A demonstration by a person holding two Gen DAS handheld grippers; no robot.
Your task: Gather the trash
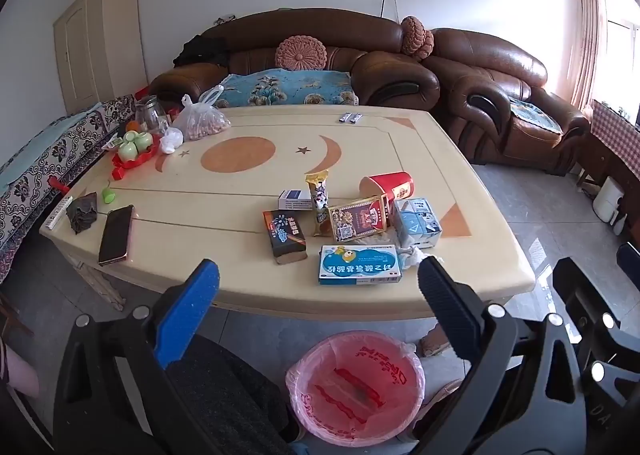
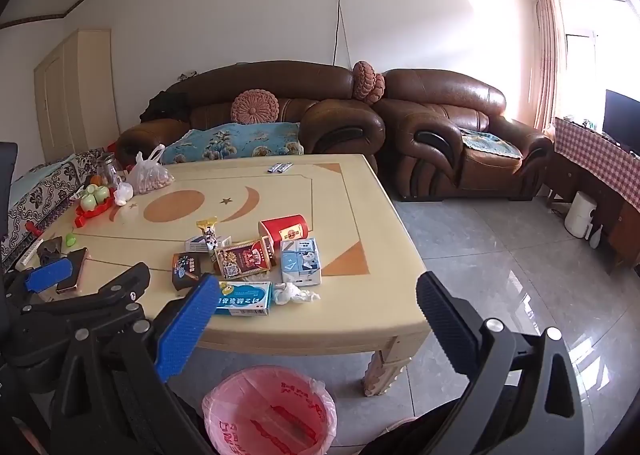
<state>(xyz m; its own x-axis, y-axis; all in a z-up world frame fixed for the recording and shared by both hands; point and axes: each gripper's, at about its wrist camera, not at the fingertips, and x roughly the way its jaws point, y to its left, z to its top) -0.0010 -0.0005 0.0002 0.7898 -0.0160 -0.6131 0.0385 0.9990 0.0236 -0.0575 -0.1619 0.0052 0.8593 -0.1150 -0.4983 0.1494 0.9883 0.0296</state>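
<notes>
On the near right part of the cream table (image 1: 208, 199) lies a cluster of litter: a blue medicine box (image 1: 360, 264) (image 2: 244, 297), a crumpled tissue (image 1: 416, 255) (image 2: 294, 292), a light-blue carton (image 1: 418, 223) (image 2: 301, 261), a tipped red paper cup (image 1: 388, 185) (image 2: 285, 231), a red-gold packet (image 1: 358, 217), a dark box (image 1: 284, 235) and a snack wrapper (image 1: 320, 199). A bin lined with a pink bag (image 1: 356, 387) (image 2: 270, 411) stands on the floor below the table's front edge. My left gripper (image 1: 316, 287) and right gripper (image 2: 318, 319) hover before that edge, both open with nothing between their fingers.
A phone (image 1: 116, 233) and a dark crumpled scrap (image 1: 82, 211) lie near the left edge. A red tray with green cups (image 1: 136, 147) and a bag of nuts (image 1: 202, 121) sit at the far left. Brown sofas (image 1: 320, 55) stand behind. A person's leg (image 1: 224, 387) is beside the bin.
</notes>
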